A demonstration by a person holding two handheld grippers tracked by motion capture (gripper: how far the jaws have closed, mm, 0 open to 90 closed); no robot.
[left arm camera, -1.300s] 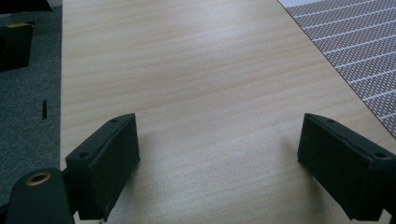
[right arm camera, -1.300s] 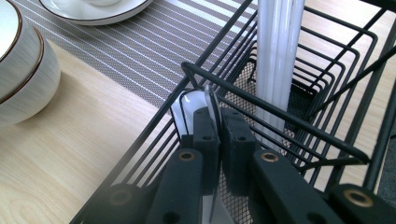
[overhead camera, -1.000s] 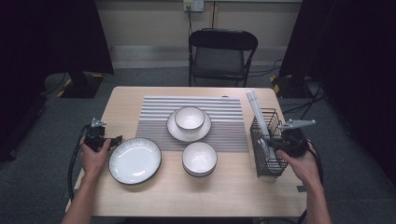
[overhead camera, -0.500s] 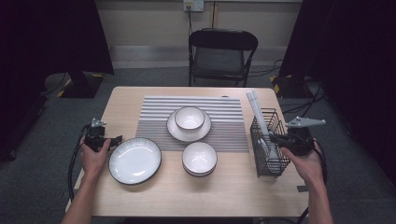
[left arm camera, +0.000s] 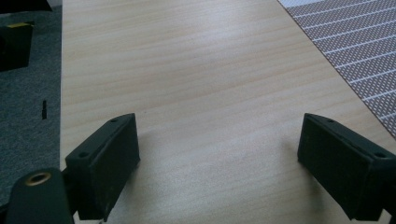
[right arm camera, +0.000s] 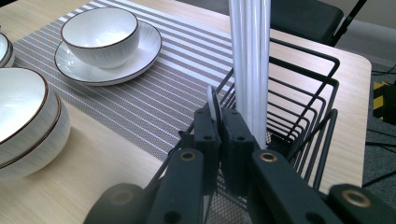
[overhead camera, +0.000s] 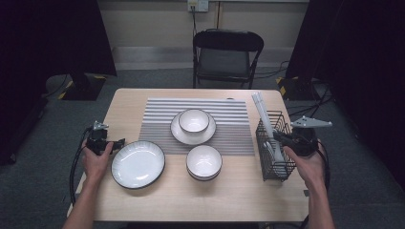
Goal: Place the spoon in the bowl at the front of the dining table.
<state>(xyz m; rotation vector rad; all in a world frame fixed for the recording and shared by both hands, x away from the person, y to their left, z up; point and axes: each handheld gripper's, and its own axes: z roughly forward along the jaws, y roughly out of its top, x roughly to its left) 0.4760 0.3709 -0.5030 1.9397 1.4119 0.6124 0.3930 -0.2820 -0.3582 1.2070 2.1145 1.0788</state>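
Note:
My right gripper (overhead camera: 281, 139) reaches into the black wire basket (overhead camera: 266, 125) at the table's right edge. Its jaws are shut on the thin edge of a white utensil (right arm camera: 213, 103), seen up close in the right gripper view with the gripper (right arm camera: 219, 117) at the basket (right arm camera: 322, 88) rim. Long white sticks (right arm camera: 250, 56) stand upright in the basket just behind the jaws and lean out of it (overhead camera: 261, 109). My left gripper (overhead camera: 117, 142) rests at the table's left edge beside a large white plate (overhead camera: 137, 164). It is open (left arm camera: 219, 135), with only bare tabletop between the jaws.
A striped grey mat (overhead camera: 229, 119) lies mid-table, with a white bowl on a saucer (overhead camera: 193, 120) on it. A stack of white bowls (overhead camera: 204, 161) sits at its front edge, also near my right gripper (right arm camera: 23, 116). A black folding chair (overhead camera: 228, 55) stands behind the table.
My right gripper has shifted slightly to the right at the basket, still shut on the white utensil. The left gripper has stayed where it was.

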